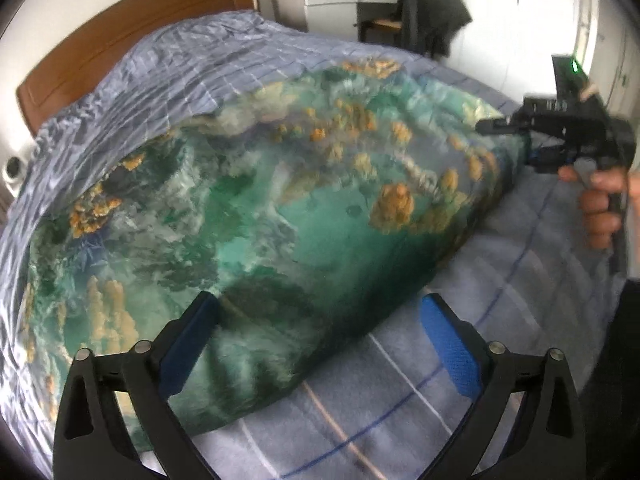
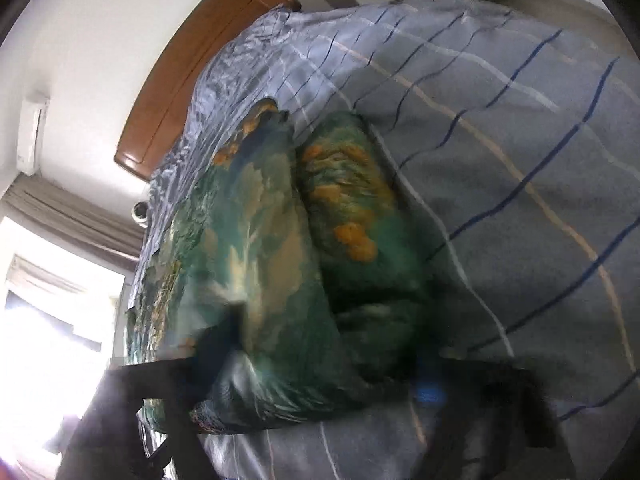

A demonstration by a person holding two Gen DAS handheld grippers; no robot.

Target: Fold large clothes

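Note:
A large green garment (image 1: pixel 256 216) with orange and cream print lies across the bed, raised at its right end. My left gripper (image 1: pixel 320 340) is open; its left finger rests over the cloth's near edge, and nothing is held. My right gripper (image 1: pixel 516 140) shows in the left wrist view at the garment's far right end, its fingers around the cloth edge. In the right wrist view the garment (image 2: pixel 280 240) bunches between my right gripper's (image 2: pixel 328 364) blurred fingers, which stand wide apart around the fold.
The bed has a blue-grey checked cover (image 1: pixel 460 360) and a wooden headboard (image 1: pixel 132 36). A white desk (image 1: pixel 332 4) and a chair draped in dark clothing (image 1: pixel 428 12) stand behind. A bright window (image 2: pixel 48 320) is on the left.

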